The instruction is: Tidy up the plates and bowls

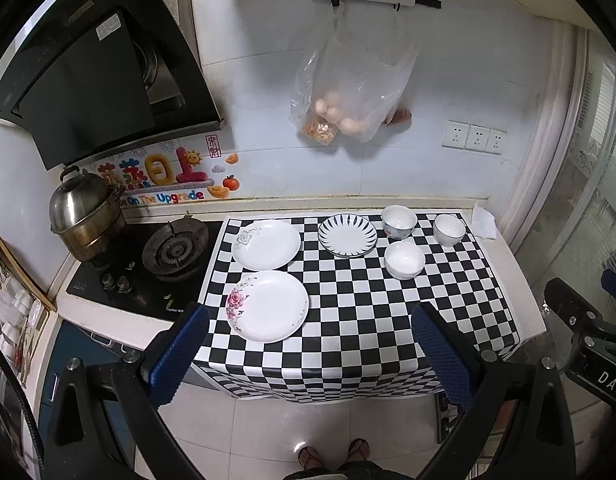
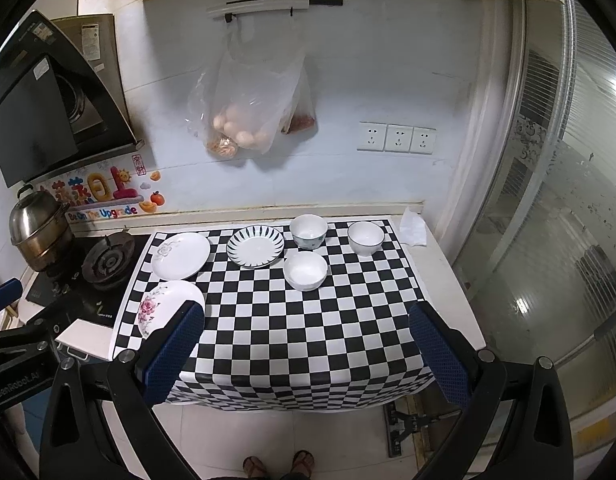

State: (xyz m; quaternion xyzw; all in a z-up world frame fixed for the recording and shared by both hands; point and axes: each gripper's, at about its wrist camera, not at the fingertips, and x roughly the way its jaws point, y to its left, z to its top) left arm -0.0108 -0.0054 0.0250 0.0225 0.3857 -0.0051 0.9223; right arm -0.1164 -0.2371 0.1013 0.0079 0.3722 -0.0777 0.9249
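Observation:
On the checkered cloth lie three plates: a pink-flower plate at the front left, a grey-flower plate behind it, and a blue-striped plate in the middle. Three bowls stand to the right: a patterned bowl, a plain white bowl and a dark-rimmed bowl. My left gripper hangs open above the cloth's front edge, holding nothing. My right gripper is also open and holds nothing; its left finger hides part of the pink-flower plate.
A gas hob with a steel steamer pot sits left of the cloth, under a black range hood. A plastic bag of eggs hangs on the wall. A crumpled tissue lies at the counter's right end. Sandalled feet stand on the floor below.

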